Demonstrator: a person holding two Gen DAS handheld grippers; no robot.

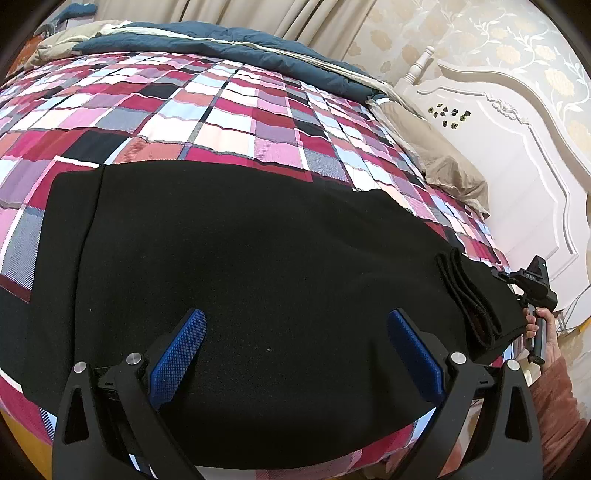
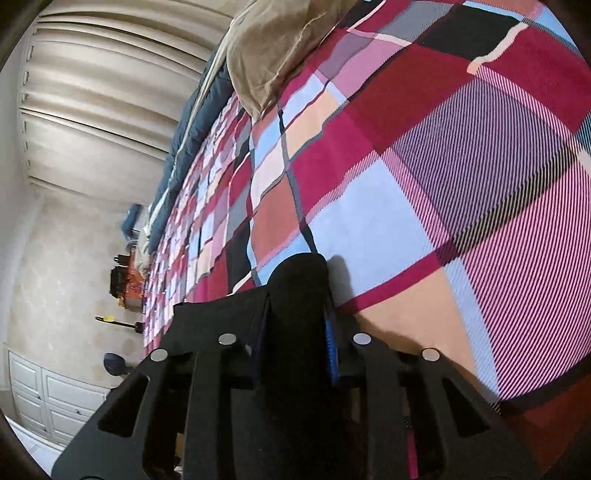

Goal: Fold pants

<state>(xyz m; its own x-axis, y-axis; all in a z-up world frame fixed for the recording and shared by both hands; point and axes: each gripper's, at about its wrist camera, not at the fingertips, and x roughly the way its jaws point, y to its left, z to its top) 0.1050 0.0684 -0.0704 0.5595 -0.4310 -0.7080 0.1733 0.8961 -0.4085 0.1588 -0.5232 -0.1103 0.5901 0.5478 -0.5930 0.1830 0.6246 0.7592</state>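
Black pants point(image 1: 258, 277) lie spread flat across the plaid bedsheet point(image 1: 221, 110), leg ends stacked at the right point(image 1: 476, 295). My left gripper point(image 1: 297, 317) hovers over the near part of the pants, blue pads wide apart and nothing between them. In the right wrist view my right gripper point(image 2: 295, 301) is shut on a bunch of black pants fabric point(image 2: 299, 273), which pokes out past its blue pads point(image 2: 331, 350), close over the sheet point(image 2: 406, 166). From the left wrist view, a hand point(image 1: 543, 328) holds that gripper's body point(image 1: 535, 284) at the leg ends; its fingers are hidden there.
A tan pillow point(image 1: 443, 162) lies by the white headboard point(image 1: 517, 155). A blue quilt point(image 1: 221, 37) is bunched along the bed's far edge, below beige curtains point(image 1: 258, 11). Small items stand on the floor point(image 2: 122, 284) beyond the bed.
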